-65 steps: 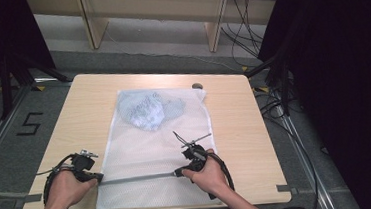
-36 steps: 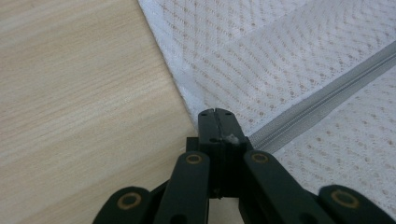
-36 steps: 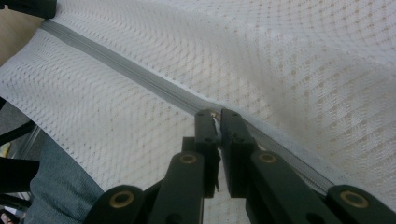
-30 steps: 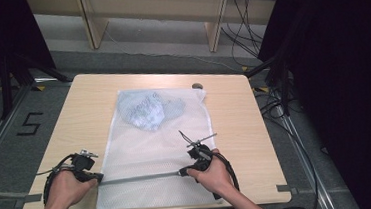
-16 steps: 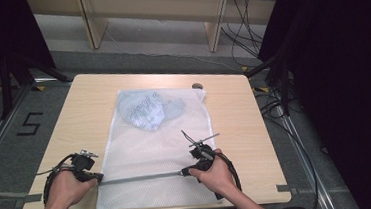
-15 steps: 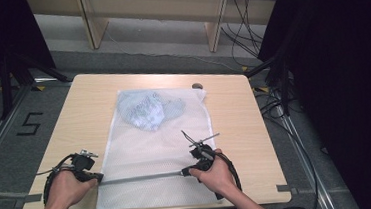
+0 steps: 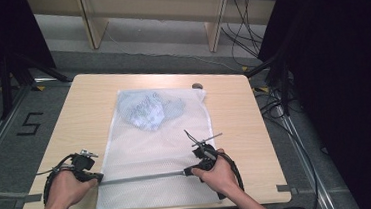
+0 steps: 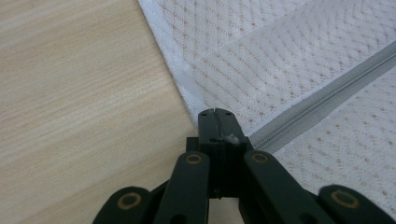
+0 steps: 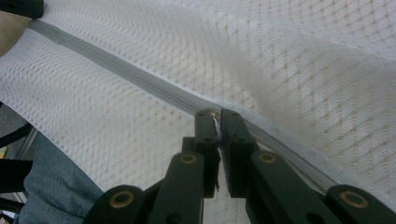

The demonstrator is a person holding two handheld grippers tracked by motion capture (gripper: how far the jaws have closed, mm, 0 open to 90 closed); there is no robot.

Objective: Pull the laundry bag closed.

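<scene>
A white mesh bag (image 7: 152, 147) lies flat on the wooden table (image 7: 81, 115), with a pale blue garment (image 7: 146, 110) inside at its far end. A grey zipper (image 7: 144, 177) runs across the bag's near end. My left gripper (image 7: 98, 177) is shut on the bag's left edge at the zipper's end (image 8: 215, 114). My right gripper (image 7: 188, 172) is at the zipper's right part, its jaws shut on the small zipper pull (image 9: 218, 115). Behind the right gripper's jaws, the zipper (image 9: 116, 70) stretches away to the upper left.
A small dark round object (image 7: 197, 86) sits on the table by the bag's far right corner. The bag's near end hangs past the table's front edge above the person's leg (image 9: 51, 186). Cables (image 7: 273, 102) trail on the floor at the right.
My right gripper has moved a little to the right along the zipper with the pull in its jaws. The left gripper has stayed put on the bag's edge.
</scene>
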